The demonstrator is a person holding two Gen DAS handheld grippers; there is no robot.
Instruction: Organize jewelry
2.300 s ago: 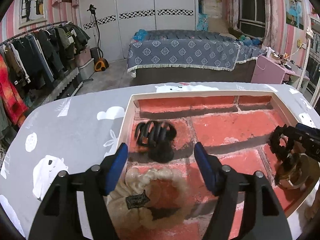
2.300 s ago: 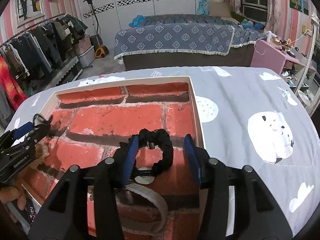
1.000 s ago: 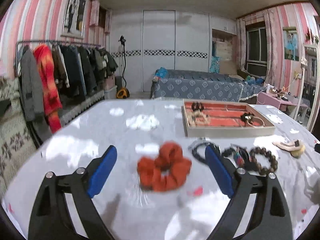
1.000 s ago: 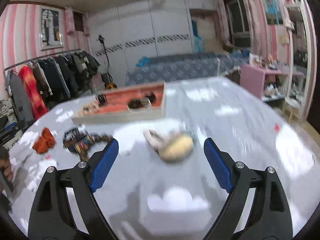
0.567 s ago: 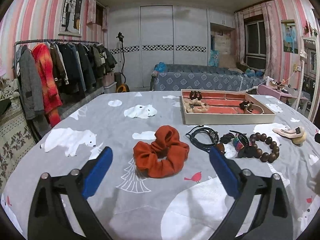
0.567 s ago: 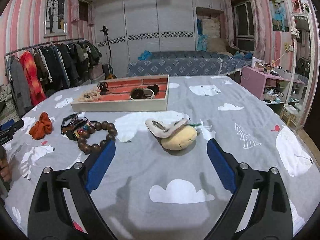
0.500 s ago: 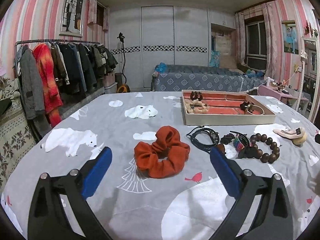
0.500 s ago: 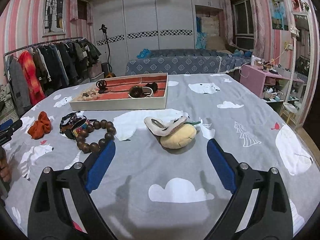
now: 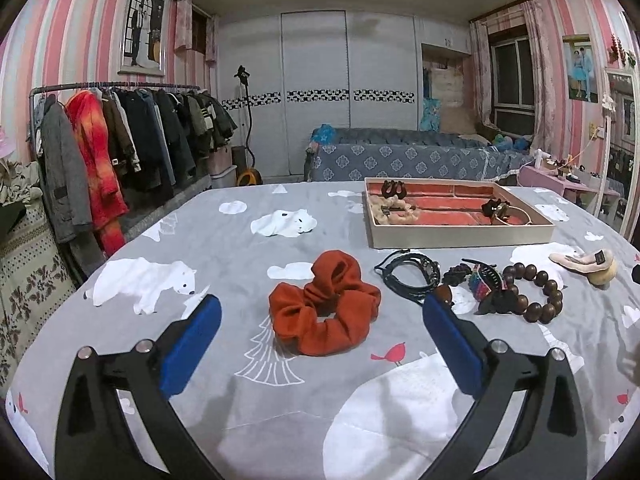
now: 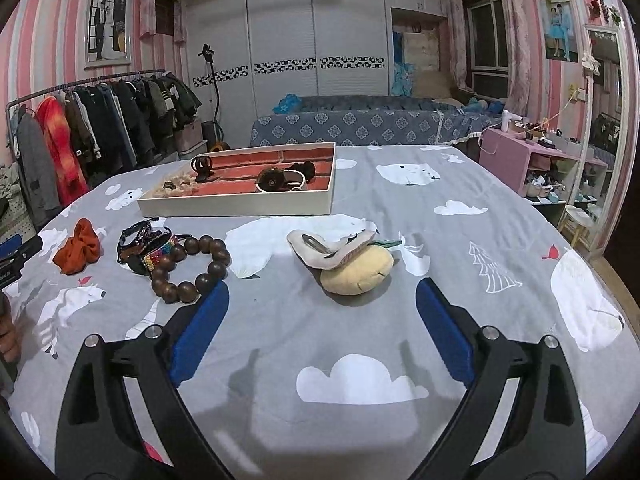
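Note:
A white tray [image 9: 460, 237] with a red brick-pattern floor sits far on the grey bedspread and holds a few hair pieces. It also shows in the right wrist view [image 10: 240, 204]. My left gripper [image 9: 320, 332] is open and empty, just short of an orange scrunchie [image 9: 326, 308]. To its right lie black cords [image 9: 408, 272], a colourful clip [image 9: 486, 280] and a brown bead bracelet [image 9: 534, 292]. My right gripper [image 10: 320, 312] is open and empty, just short of a yellow plush hair clip [image 10: 352, 264]. The bead bracelet [image 10: 192, 268] lies to its left.
A clothes rack [image 9: 120, 152] stands at the left. A bed [image 9: 400, 156] is beyond the table and a pink side table [image 10: 516, 160] is at the right. The person's hand [image 10: 8, 320] shows at the left edge of the right wrist view.
Both grippers pulled back from the tray, where they hovered over hair pieces, to the near side of the table. Over the last half second they barely moved.

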